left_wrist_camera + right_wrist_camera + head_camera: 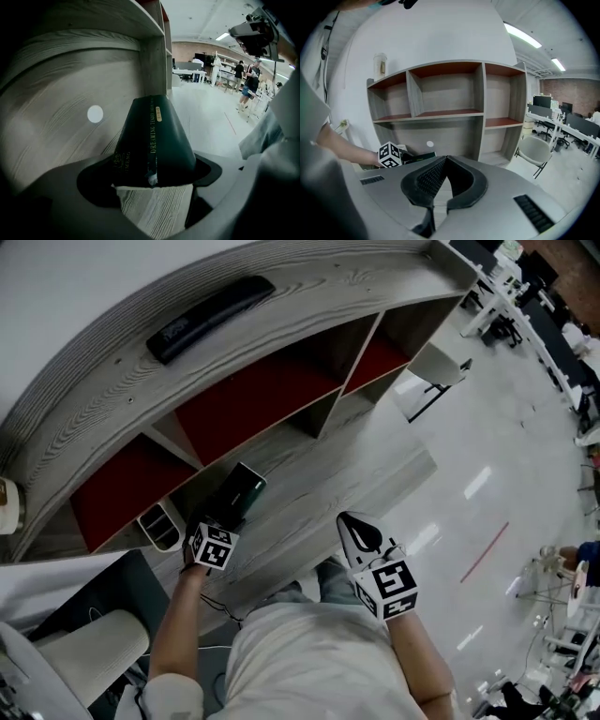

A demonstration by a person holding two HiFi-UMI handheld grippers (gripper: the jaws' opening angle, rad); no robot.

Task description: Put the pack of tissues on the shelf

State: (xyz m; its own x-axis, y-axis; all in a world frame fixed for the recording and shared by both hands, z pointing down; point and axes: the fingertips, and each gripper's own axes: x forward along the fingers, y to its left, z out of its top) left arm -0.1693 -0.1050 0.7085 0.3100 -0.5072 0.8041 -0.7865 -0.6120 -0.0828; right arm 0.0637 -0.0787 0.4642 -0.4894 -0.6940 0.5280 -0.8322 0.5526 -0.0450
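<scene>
The pack of tissues (241, 489) is dark green with gold print. My left gripper (226, 515) is shut on its near end and holds it low, over the grey bottom board of the shelf (309, 507). In the left gripper view the pack of tissues (152, 140) points toward the shelf's back panel (61, 117), clamped by the left gripper (152, 174). I cannot tell whether it touches the board. My right gripper (345, 520) hangs to the right, shut and empty. In the right gripper view the right gripper (446, 159) faces the shelf (445, 112), with the pack (419, 157) at lower left.
A long black object (211, 310) lies on the shelf top, and a jar (380, 63) stands at its left end. A white chair (534, 150) stands right of the shelf. A wall socket (159, 526) sits low at left. People (248, 84) stand far off in the room.
</scene>
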